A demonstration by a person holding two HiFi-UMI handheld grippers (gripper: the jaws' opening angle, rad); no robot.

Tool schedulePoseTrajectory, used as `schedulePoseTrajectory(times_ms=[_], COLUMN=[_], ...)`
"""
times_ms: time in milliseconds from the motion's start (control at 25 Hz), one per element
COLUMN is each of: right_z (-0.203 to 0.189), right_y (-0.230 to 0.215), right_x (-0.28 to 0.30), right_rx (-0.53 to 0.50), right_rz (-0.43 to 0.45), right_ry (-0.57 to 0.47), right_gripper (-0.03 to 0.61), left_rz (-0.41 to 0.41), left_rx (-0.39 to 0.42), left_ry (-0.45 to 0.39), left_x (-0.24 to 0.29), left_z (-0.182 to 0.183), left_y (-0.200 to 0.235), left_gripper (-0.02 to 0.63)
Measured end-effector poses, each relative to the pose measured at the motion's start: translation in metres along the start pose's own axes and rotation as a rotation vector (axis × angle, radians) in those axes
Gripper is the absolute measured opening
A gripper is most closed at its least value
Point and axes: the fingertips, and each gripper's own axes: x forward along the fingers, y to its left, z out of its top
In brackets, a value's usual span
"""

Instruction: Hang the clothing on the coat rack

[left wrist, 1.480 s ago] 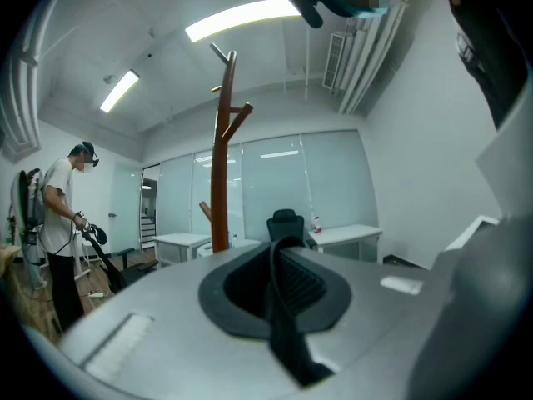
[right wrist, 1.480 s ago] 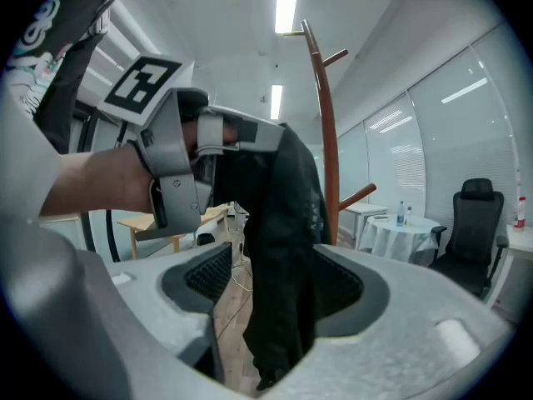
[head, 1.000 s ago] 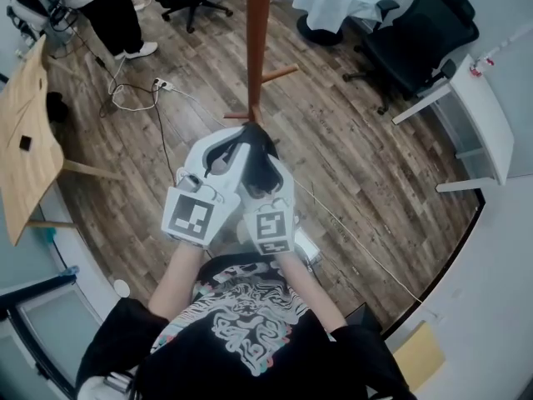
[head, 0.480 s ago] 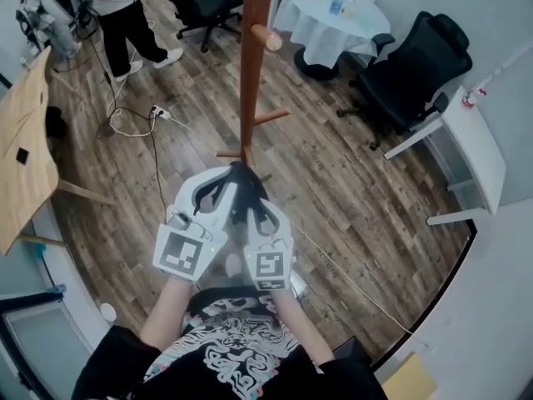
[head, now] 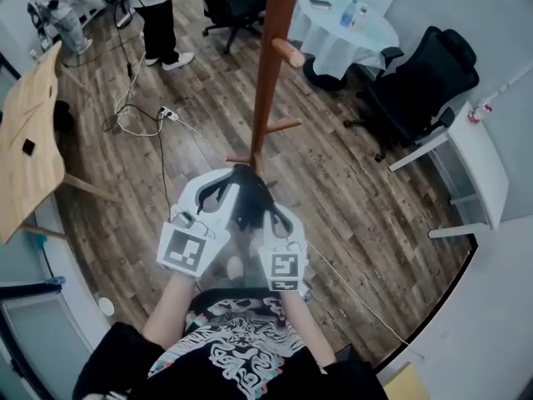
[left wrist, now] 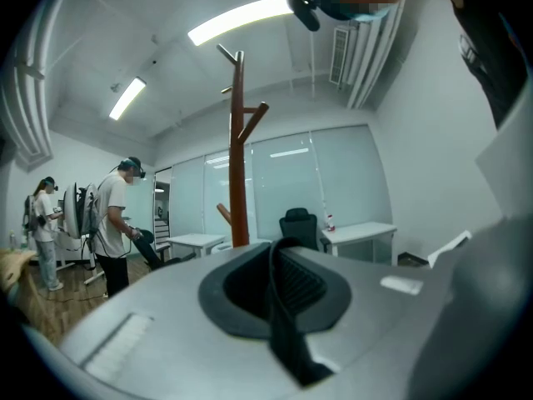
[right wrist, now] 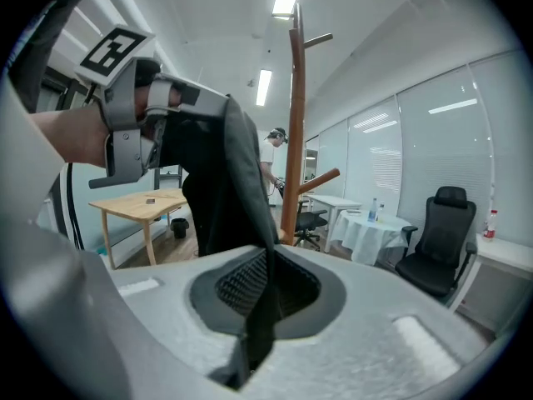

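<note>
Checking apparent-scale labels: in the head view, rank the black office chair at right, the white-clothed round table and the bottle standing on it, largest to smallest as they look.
1. black office chair
2. round table
3. bottle
The gaps are clear; no two look alike.

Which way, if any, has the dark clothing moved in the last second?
No clear move. The dark clothing sits just below the coat rack's lowest peg, as before; it is the camera itself that shifted.
</note>
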Motion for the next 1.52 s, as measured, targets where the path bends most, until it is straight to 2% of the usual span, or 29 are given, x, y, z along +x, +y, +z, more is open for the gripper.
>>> schedulePoseTrajectory(times_ms=[120, 320, 520, 560, 760, 1000, 1520], right_z=[0.006, 0.016, 0.031, 0.033, 0.043, 0.052, 0.071], right_y=[-0.017, -0.036, -0.051, -0.051, -0.061, -0.075, -0.085], right_x=[-0.002, -0.008, -0.004, -0.005, -0.009, -0.006, 0.017], right_rx=[0.023, 0.055, 0.064, 0.064, 0.069, 0.068, 0.075], right_rz=[-0.038, -0.083, -0.103, -0.105, -0.129, -0.131, -0.079], right_ry=[-0.017, -0.046, -0.085, -0.087, -0.116, -0.137, -0.2], right_gripper=[0.011, 0.011, 0.011, 0.011, 0.011, 0.011, 0.011], left_rz=[-0.004, -0.006, 0.028, 0.029, -0.002, 0.008, 0.047], left_rx=[0.037, 0.076, -0.007, -0.004, 0.067, 0.057, 0.056], left_ry=[-0.033, 0.001, 0.021, 0.022, 0.014, 0.027, 0.034], left_x=[-0.002, -0.009, -0.007, -0.007, -0.005, 0.005, 0.019], left_z=[-0.007, -0.02, -0.019, -0.02, -0.026, -0.028, -0.028], left_y=[0.009, 0.015, 0.019, 0.02, 0.023, 0.027, 0.046], left_gripper=[-0.006, -0.006, -0.006, -0.006, -0.006, -0.006, -0.006])
